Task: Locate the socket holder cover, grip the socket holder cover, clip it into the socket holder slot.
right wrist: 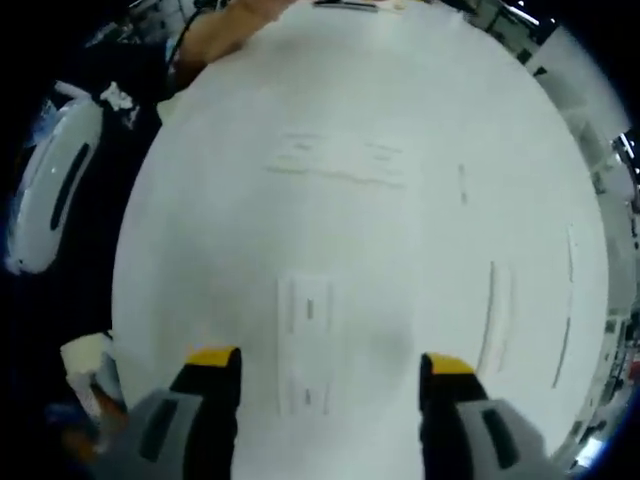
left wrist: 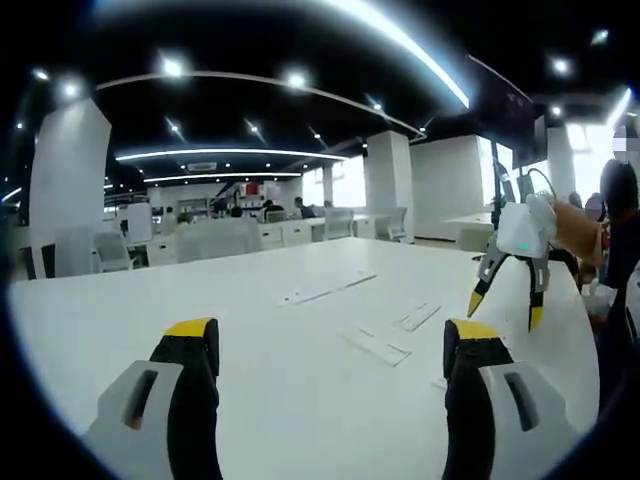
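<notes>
You have white, flat, faint pieces lying on the white table point(right wrist: 200, 200). The holder point(right wrist: 305, 305) is a long rectangle with slots, just ahead of your right jaws. Thin strips point(right wrist: 495, 300), possibly covers, lie apart to its right; which is the cover you cannot tell.
</notes>
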Tool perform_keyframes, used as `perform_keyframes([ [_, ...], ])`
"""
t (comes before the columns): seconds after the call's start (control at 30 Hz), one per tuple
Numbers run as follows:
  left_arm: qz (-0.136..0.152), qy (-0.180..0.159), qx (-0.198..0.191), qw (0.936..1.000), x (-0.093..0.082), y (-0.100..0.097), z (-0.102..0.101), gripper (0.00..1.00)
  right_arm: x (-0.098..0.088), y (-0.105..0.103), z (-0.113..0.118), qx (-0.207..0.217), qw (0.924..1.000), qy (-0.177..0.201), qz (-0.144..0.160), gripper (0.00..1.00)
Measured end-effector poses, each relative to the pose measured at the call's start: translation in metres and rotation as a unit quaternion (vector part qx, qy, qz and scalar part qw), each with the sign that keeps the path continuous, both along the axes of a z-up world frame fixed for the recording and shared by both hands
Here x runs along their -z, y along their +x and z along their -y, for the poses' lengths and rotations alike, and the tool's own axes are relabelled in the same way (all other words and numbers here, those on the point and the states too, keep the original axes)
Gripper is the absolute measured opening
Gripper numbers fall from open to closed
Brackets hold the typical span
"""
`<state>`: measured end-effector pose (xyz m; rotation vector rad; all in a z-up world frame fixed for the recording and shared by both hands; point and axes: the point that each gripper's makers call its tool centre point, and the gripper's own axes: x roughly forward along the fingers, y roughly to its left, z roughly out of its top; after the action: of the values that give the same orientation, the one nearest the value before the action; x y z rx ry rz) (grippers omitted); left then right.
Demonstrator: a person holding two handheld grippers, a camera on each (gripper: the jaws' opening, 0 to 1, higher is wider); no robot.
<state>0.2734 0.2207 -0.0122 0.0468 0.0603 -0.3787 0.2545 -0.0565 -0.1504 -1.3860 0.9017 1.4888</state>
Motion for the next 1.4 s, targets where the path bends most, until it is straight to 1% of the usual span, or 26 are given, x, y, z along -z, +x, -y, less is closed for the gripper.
perform_keyframes([
  [0.13,0.000,0.000,-0.001,1.0000,-0.0001,-0.0006,-0.0013,0.91,0.0028,0.0019,0.0016,0.000,1.0000,-0.009,0.001,0.73],
  [0.3,-0.001,0.000,0.000,1.0000,0.0003,-0.0005,-0.0023,0.91,0.0029,0.0021,0.0008,0.004,1.0000,-0.008,-0.005,0.73],
  [0.5,-0.004,0.002,-0.001,1.0000,0.0025,-0.0004,-0.0028,0.91,0.0051,0.0021,0.0009,0.009,0.9997,-0.012,-0.021,0.73],
  [0.53,-0.005,0.002,-0.001,1.0000,0.0029,-0.0004,-0.0028,0.91,0.0059,0.0018,0.0012,0.010,0.9994,-0.013,-0.029,0.73],
  [0.63,-0.007,0.003,-0.002,1.0000,0.0043,-0.0004,-0.0028,0.91,0.0060,0.0024,0.0009,0.010,0.9994,-0.009,-0.031,0.74],
  [0.8,-0.011,0.005,-0.002,0.9999,0.0070,0.0003,-0.0031,0.90,0.0058,0.0023,0.0010,0.009,0.9994,-0.010,-0.032,0.74],
  [1.13,-0.016,0.007,0.001,0.9999,0.0088,0.0007,-0.0023,0.90,0.0058,0.0027,0.0020,-0.001,0.9992,-0.031,-0.026,0.73],
  [1.4,-0.015,0.007,0.002,0.9999,0.0079,-0.0001,-0.0014,0.89,0.0050,0.0053,0.0021,-0.002,0.9993,-0.028,-0.026,0.69],
])
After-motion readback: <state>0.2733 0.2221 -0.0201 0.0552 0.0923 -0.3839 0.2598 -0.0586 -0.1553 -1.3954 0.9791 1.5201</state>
